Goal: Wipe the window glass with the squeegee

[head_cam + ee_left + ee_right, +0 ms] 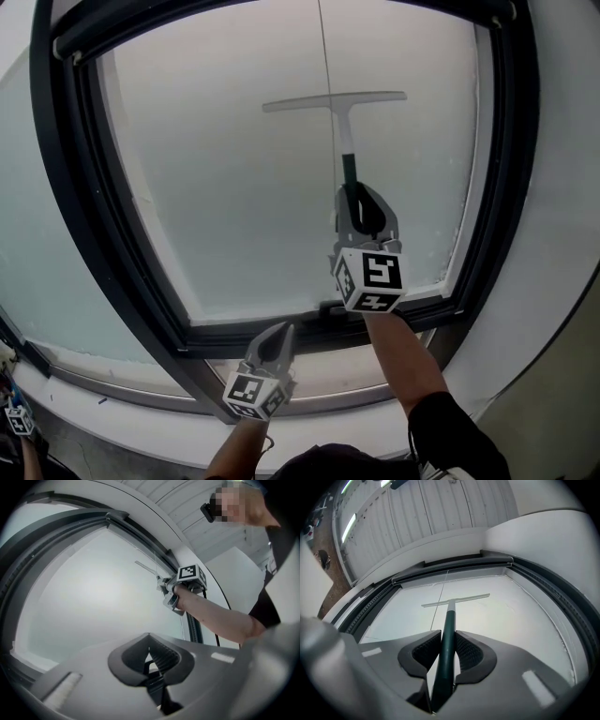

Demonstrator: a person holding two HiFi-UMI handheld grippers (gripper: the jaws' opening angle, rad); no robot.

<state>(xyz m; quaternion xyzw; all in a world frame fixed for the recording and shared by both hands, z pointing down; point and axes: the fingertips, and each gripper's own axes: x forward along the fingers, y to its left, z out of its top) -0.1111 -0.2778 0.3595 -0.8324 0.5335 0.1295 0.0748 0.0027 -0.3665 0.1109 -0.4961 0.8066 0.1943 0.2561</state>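
The squeegee (335, 101) has a pale blade lying flat on the frosted window glass (234, 187) near the top of the pane, with a dark green handle (448, 639) running down. My right gripper (360, 204) is shut on that handle, below the blade. In the right gripper view the blade (455, 600) sits straight ahead of the jaws. My left gripper (278, 336) hangs lower, near the bottom frame, shut with nothing between its jaws. The left gripper view shows the right gripper (169, 588) against the glass.
A black window frame (80, 234) surrounds the pane, with a lower rail (309, 323) and a white sill (141, 412) beneath. A thin cord (325, 56) hangs down the glass. White wall (562, 234) lies to the right.
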